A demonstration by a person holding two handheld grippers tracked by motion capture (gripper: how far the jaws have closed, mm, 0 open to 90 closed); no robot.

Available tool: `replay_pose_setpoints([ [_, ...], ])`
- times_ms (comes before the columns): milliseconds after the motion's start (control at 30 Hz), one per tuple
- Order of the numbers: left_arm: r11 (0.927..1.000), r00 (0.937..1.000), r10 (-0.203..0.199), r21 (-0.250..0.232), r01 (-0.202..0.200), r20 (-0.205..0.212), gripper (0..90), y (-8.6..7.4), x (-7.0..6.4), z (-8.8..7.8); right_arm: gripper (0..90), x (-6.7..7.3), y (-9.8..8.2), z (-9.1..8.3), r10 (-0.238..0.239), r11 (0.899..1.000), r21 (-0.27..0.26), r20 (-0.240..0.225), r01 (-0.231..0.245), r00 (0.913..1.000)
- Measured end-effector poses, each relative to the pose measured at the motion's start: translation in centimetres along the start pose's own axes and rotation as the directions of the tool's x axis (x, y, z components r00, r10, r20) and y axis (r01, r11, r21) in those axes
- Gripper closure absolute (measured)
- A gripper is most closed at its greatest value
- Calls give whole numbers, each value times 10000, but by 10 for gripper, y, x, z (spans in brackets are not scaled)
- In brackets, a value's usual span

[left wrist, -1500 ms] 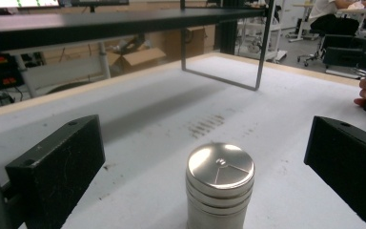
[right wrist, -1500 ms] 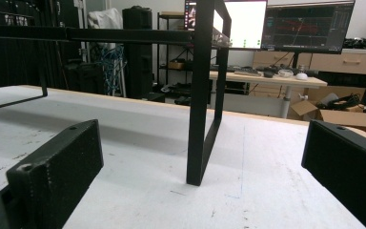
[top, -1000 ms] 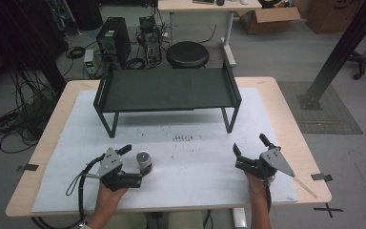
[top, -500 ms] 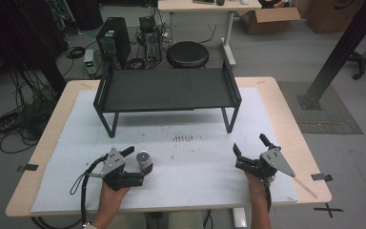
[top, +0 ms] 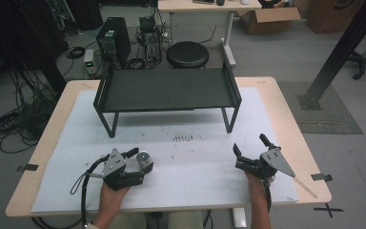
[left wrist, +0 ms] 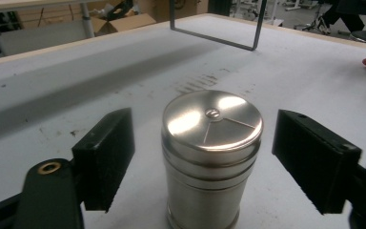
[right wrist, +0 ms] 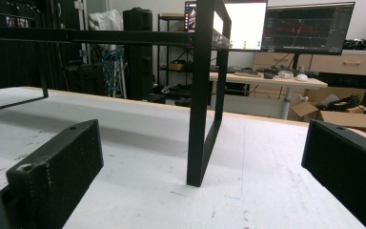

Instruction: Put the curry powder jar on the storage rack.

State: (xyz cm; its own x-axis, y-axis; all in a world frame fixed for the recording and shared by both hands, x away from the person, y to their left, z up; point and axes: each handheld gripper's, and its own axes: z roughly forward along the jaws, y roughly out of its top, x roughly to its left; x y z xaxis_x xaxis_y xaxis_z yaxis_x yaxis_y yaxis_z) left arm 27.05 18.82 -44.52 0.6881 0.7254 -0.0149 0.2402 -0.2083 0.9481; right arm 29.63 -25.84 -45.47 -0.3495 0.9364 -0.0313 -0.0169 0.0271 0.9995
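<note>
Both left tool (left wrist: 205, 157) pads closing w/ gaps round steel canister (left wrist: 212, 157), seen close-up; right tool (top: 251, 151) released.

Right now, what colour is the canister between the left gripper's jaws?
Shiny silver metal canister, clearest in the left gripper view.

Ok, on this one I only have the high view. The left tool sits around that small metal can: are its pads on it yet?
Observer: Not yet. The left gripper view shows a gap between each of the pads and the steel canister. The left tool has just been closing its jaws with the canister between them.
Operator: Is the can standing?
Observer: Yes, upright on the white mat, lid on, with a small stud at the lid's centre.
Operator: And the right tool?
Observer: The right tool is open with nothing between its jaws, looking level at a leg of the black rack.
</note>
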Motion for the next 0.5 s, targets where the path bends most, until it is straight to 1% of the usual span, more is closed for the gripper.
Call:
replay_pose_setpoints([
  [100, 10000, 9999, -22, 40, 22, 116, 280, 0, 1, 0, 0, 0, 0, 0, -9, 10000, -6, 2, 9, 10000],
  [233, 10000, 9998, -59, 15, 58, 172, 350, 0, 1, 0, 0, 0, 0, 0, 3, 10000, 5, -3, -3, 10000],
  [500, 10000, 9998, -11, -7, 12, 177, 476, 0, 1, 0, 0, 0, 0, 0, -14, 10000, -3, -1, 14, 10000],
])
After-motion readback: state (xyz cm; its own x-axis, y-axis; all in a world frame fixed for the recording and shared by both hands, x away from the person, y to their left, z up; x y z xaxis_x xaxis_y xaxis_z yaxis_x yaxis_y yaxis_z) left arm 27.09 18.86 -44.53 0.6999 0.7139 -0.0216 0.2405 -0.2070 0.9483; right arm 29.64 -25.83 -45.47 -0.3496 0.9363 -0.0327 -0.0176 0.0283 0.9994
